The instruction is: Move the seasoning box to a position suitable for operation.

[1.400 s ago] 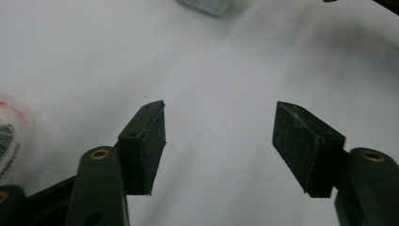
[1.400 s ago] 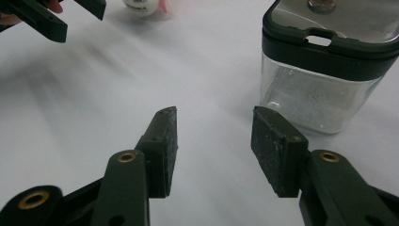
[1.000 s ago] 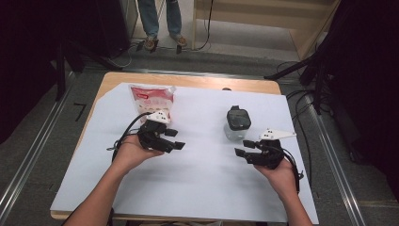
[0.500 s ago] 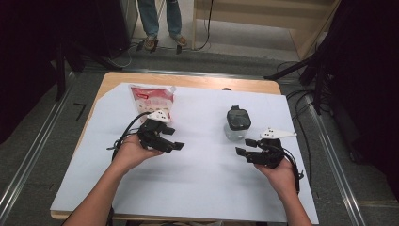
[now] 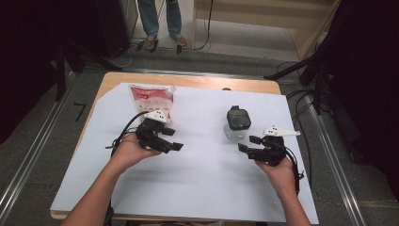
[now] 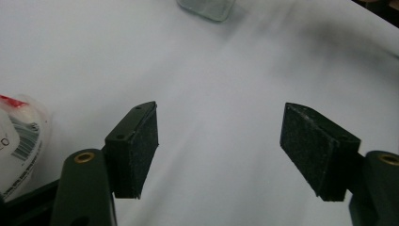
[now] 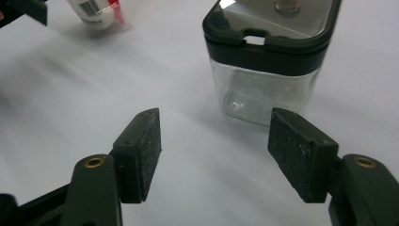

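High view: right hand-held gripper (image 5: 248,143) wider.

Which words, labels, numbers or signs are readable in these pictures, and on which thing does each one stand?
"7": black mark on the floor left of the table.
Red label on the white bag: print too blurred to read.
Barcode on the bag: digits too small to read.
Clear jar with the dark lid: no text.

Pouch (image 5: 151,99) lies left of jar (image 5: 236,125) on table (image 5: 197,188).

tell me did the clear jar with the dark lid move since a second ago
No. The jar sits at the same spot on the white sheet, just ahead of the right gripper.
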A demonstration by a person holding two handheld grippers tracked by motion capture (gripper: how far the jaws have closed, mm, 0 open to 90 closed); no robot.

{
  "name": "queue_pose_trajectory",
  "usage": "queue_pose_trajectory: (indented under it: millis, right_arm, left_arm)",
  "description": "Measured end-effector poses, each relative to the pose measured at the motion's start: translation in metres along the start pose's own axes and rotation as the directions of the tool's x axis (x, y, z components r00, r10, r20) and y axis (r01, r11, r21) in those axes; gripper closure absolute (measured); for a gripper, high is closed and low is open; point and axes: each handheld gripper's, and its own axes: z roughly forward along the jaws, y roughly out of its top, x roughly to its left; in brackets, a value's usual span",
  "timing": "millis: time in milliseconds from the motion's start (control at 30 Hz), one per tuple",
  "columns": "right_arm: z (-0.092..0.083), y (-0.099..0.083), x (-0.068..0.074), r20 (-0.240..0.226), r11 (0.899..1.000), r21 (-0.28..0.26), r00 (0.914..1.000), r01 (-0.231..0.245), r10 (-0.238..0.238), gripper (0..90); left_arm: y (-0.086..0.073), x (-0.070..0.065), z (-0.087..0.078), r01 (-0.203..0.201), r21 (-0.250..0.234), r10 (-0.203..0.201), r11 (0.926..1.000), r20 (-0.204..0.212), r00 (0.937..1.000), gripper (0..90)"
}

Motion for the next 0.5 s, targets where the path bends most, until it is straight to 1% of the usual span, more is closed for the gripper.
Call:
queue_pose_trajectory:
  millis: [33,67,100,133,167,233,267,300,333,367,400,433,467,500]
  right_arm:
    - [-0.0011,0.0004,-0.0001,0.006,1.000,-0.003,0.9999,-0.010,0.010,33.3]
    - [-0.0019,0.0008,-0.0016,0.009,1.000,-0.013,1.0000,-0.003,0.003,31.2]
    - [-0.0019,0.0008,-0.0016,0.009,1.000,-0.013,1.0000,-0.003,0.003,31.2]
    - [-0.0032,0.0016,-0.0028,0.020,0.999,-0.021,0.9994,-0.028,0.028,25.2]
    - [-0.0031,0.0020,-0.0037,0.026,0.999,-0.027,0.9991,-0.032,0.033,22.0]
    - [-0.0030,0.0034,-0.0051,0.043,0.998,-0.035,0.9976,-0.053,0.055,16.3]
    - [-0.0025,0.0042,-0.0053,0.050,0.997,-0.034,0.9966,-0.065,0.066,13.6]
    - [-0.0025,0.0042,-0.0053,0.050,0.997,-0.034,0.9966,-0.065,0.066,13.6]
    - [-0.0019,0.0049,-0.0051,0.068,0.997,-0.032,0.9950,-0.070,0.073,13.7]
    - [0.0006,0.0062,-0.0047,0.096,0.997,-0.016,0.9924,-0.075,0.076,13.2]
    - [0.0015,0.0067,-0.0047,0.100,0.997,-0.016,0.9920,-0.075,0.077,12.5]
    - [0.0025,0.0079,-0.0038,0.109,0.997,-0.011,0.9906,-0.081,0.082,10.1]
    - [0.0025,0.0079,-0.0038,0.109,0.997,-0.011,0.9906,-0.081,0.082,10.1]
    - [0.0031,0.0091,-0.0034,0.116,0.997,-0.007,0.9904,-0.075,0.075,6.1]
  left_arm:
    - [0.0005,-0.0016,-0.0007,-0.016,-0.005,0.016,0.9999,-0.001,0.9999,31.5]
    - [0.0005,-0.0016,-0.0007,-0.016,-0.005,0.016,0.9999,-0.001,0.9999,31.5]
    - [0.0011,-0.0022,-0.0012,-0.026,-0.009,0.026,0.9996,0.002,0.9997,31.5]
    - [0.0018,-0.0025,-0.0013,-0.022,-0.006,0.022,0.9997,0.003,0.9998,31.4]
    - [0.0017,-0.0020,-0.0008,-0.018,0.008,0.018,0.9998,0.004,0.9998,31.3]
    - [0.0009,-0.0016,0.0003,-0.010,0.006,0.010,0.9999,0.008,0.9999,31.3]
    - [0.0000,0.0001,0.0002,-0.001,0.015,0.001,0.9999,0.008,1.0000,31.2]
    - [0.0000,0.0001,0.0002,-0.001,0.015,0.001,0.9999,0.008,1.0000,31.3]
    - [-0.0003,0.0014,-0.0008,0.002,0.017,-0.002,0.9999,0.004,1.0000,31.3]
    - [-0.0008,0.0025,-0.0012,0.008,0.008,-0.008,0.9999,0.012,0.9999,31.3]
    - [-0.0014,0.0038,-0.0018,0.019,0.007,-0.019,0.9998,0.010,0.9998,31.3]
    - [-0.0014,0.0038,-0.0018,0.019,0.007,-0.019,0.9998,0.010,0.9998,31.3]
    - [-0.0016,0.0048,-0.0018,0.019,0.008,-0.019,0.9998,0.009,0.9998,31.3]
    - [-0.0018,0.0051,-0.0014,0.022,0.007,-0.022,0.9997,0.013,0.9997,31.3]
